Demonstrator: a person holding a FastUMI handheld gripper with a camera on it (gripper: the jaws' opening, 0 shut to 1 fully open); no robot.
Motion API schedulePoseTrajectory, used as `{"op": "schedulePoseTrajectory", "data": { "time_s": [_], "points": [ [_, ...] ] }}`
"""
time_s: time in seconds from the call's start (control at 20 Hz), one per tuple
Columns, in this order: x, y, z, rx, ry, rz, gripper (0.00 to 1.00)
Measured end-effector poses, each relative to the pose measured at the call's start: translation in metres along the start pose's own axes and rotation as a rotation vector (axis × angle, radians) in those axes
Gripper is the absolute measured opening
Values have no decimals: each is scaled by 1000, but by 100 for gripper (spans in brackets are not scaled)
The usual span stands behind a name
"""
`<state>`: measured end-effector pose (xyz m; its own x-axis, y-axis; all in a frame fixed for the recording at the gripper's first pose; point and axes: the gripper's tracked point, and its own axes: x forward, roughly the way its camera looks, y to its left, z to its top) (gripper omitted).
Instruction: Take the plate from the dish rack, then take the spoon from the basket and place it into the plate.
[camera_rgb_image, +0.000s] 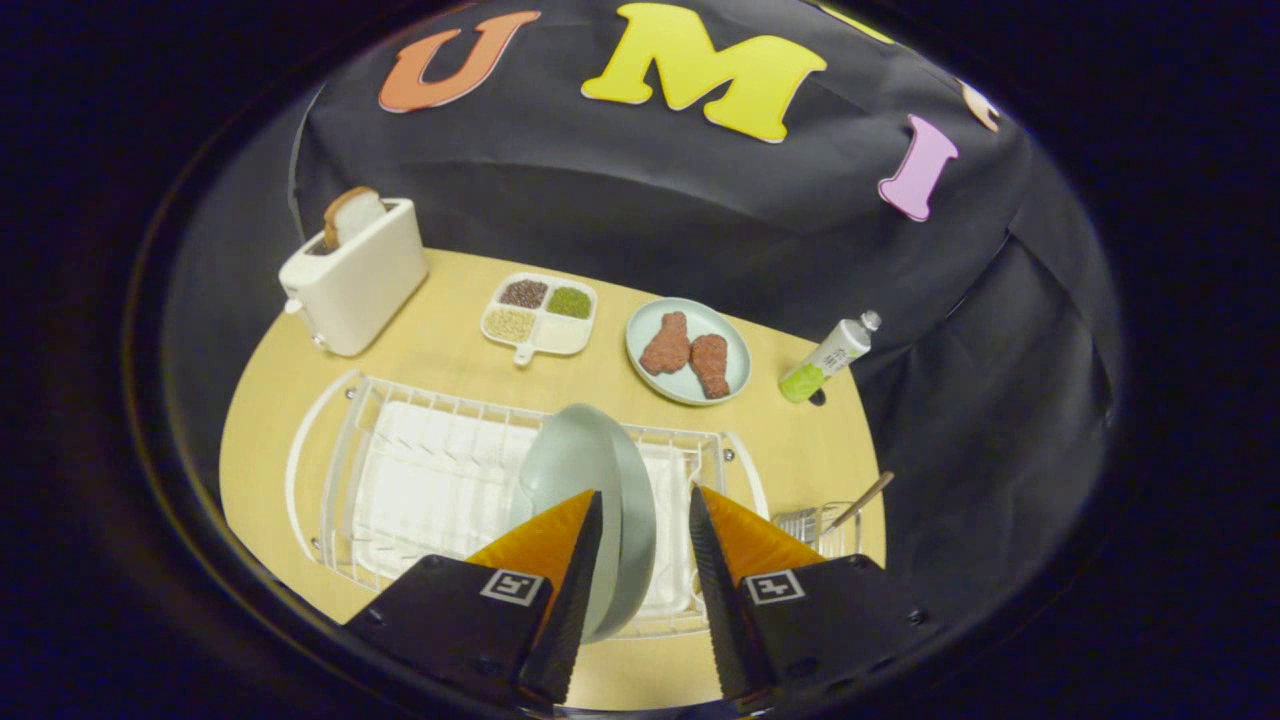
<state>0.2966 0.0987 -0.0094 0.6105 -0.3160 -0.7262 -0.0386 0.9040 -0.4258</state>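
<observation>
In the gripper view, the gripper (645, 520) stands with its fingers spread wide, gripping nothing; the plate (590, 480) stands on edge in the dish rack (420, 470), its rim rising between the two fingers, nearer the left one, with a clear gap to the right one; whether the left finger touches it I cannot tell.

The risk, as I judge it, is a lopsided close: the left finger would meet the plate first and push it over in its slot; a shallow bite on the smooth curved rim could also let it slip or swing once lifted.

The plate's face runs roughly along the fingers' line, edge uppermost; the spoon (862, 500) leans in the basket (812, 525) just right of the rack, handle slanting up and away to the right.
</observation>
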Motion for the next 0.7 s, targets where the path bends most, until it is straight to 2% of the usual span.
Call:
{"op": "schedulePoseTrajectory", "data": {
  "time_s": [0.15, 0.35, 0.5, 0.55, 0.7],
  "points": [
    [-1, -1, -5, -46, 112, -108, 47],
    [2, 5, -4, -72, 174, -121, 32],
    [-4, 15, -2, 7, 176, -73, 28],
    [-7, 15, -1, 27, 174, -85, 20],
    [-20, 7, 6, 48, 117, -156, 14]
  ]
}}
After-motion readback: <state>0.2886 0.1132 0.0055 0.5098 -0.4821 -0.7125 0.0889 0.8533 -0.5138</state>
